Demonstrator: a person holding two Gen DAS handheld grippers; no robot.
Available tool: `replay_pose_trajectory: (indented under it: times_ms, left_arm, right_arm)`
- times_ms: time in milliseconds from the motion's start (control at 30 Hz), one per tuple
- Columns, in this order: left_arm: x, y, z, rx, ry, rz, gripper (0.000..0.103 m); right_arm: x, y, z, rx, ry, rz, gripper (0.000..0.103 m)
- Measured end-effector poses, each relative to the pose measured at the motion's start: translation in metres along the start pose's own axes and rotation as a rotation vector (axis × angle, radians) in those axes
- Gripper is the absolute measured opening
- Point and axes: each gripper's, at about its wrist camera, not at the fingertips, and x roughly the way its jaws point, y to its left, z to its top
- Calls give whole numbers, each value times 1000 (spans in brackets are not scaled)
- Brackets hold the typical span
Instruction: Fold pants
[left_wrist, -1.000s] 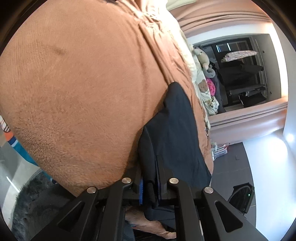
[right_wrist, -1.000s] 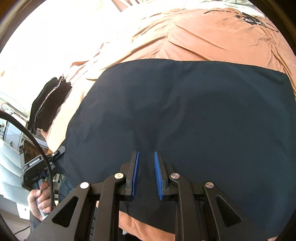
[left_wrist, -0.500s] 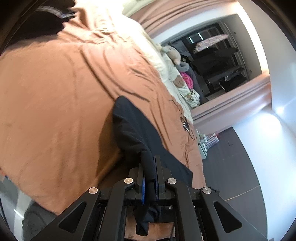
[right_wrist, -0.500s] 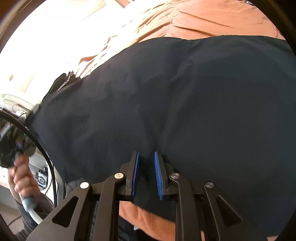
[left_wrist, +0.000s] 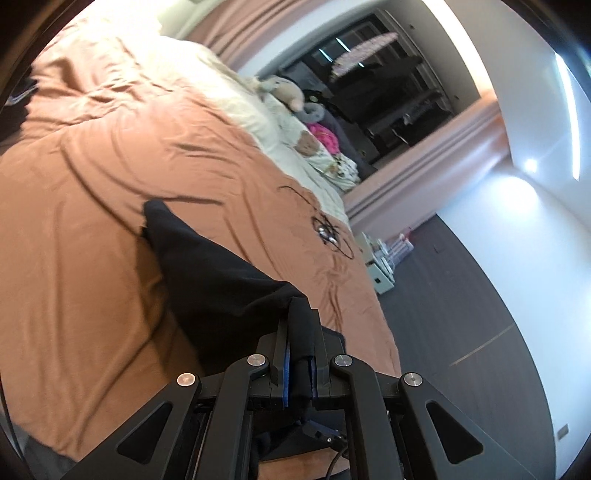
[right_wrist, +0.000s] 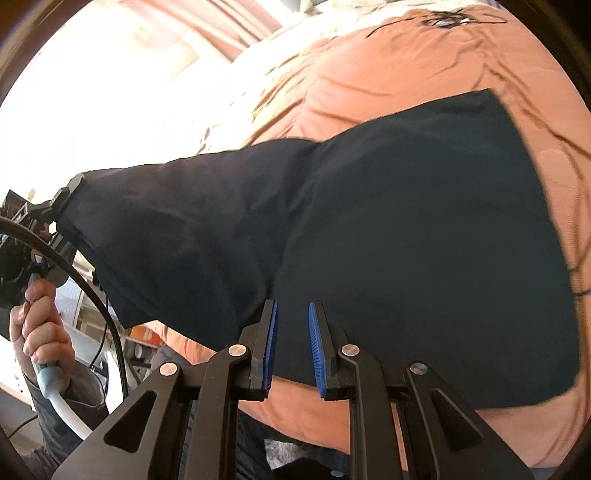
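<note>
Dark navy pants (right_wrist: 388, 229) lie spread on the orange-brown bed cover (right_wrist: 388, 62). My left gripper (left_wrist: 300, 332) is shut on a bunched edge of the pants (left_wrist: 221, 280), which run from its jaws down to a far tip lying on the cover. In the right wrist view that left gripper (right_wrist: 62, 199) holds the pants' left end raised off the bed, with a person's hand (right_wrist: 37, 317) on its handle. My right gripper (right_wrist: 293, 343) hovers over the near edge of the pants. Its blue pads (right_wrist: 269, 343) stand a little apart with nothing pinched between them.
Stuffed toys (left_wrist: 295, 96) and cream bedding lie along the far side of the bed. A black cable tangle (left_wrist: 325, 230) rests on the cover. Another dark garment (left_wrist: 18, 96) sits at the far left. Dark floor (left_wrist: 461, 314) and small white boxes (left_wrist: 380, 273) lie beside the bed.
My left gripper has risen and rolled, lifting its end of the pants off the bed. The right gripper has slid sideways over the pants, its pads still apart.
</note>
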Motion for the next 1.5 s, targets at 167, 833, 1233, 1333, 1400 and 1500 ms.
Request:
replay_pose_trajectory:
  times_ms: [167, 833, 1233, 1333, 1400, 1500]
  left_arm:
    - [27, -31, 1, 50, 39, -53, 7]
    - [112, -123, -42, 172, 261, -266, 7]
    - [177, -140, -121, 245, 554, -230, 8]
    - [181, -130, -128, 216, 604, -231, 19]
    - [177, -127, -128, 217, 602, -237, 41]
    - [164, -125, -124, 229, 568, -238, 59]
  right_arm:
    - [-32, -18, -5, 36, -52, -31, 30]
    - [-116, -69, -39, 196, -188, -132, 46]
    - [-152, -85, -52, 248, -239, -135, 46]
    - [-151, -89, -53, 258, -239, -120, 46]
    - [-148, -89, -53, 259, -236, -107, 46]
    - [-141, -91, -50, 255, -231, -93, 46]
